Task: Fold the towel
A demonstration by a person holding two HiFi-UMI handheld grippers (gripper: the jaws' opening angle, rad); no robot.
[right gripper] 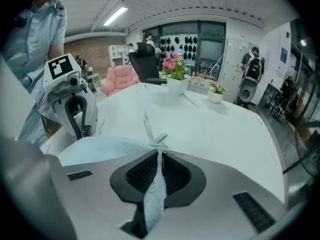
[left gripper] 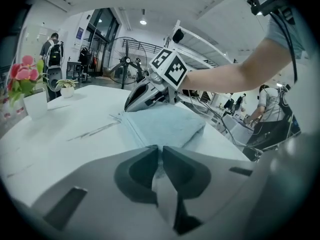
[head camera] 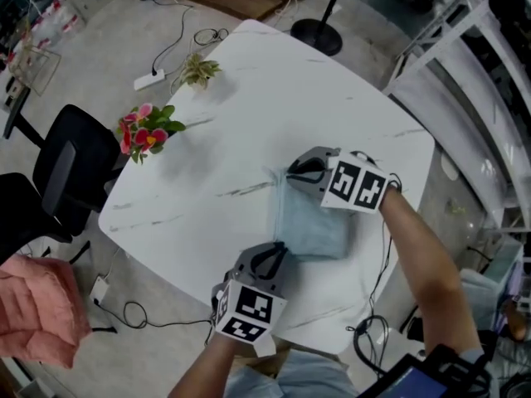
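Note:
A light blue towel (head camera: 315,224) lies folded in a thick rectangle on the white marble table (head camera: 241,114), near the front right edge. My left gripper (head camera: 274,254) sits at the towel's near corner, shut on a strip of the cloth (left gripper: 161,176). My right gripper (head camera: 300,171) is at the far corner, pointing down, shut on a fold of towel (right gripper: 156,184) that runs between its pads. In the left gripper view the right gripper (left gripper: 129,105) rests at the far end of the towel (left gripper: 165,124). In the right gripper view the left gripper (right gripper: 80,126) stands upright at the towel's (right gripper: 100,146) far edge.
A white pot of pink flowers (head camera: 146,131) and a small green plant (head camera: 197,70) stand on the table's far left side. A black chair (head camera: 70,160) and a pink cloth (head camera: 37,309) are at the left; cables and a power strip (head camera: 149,79) lie on the floor.

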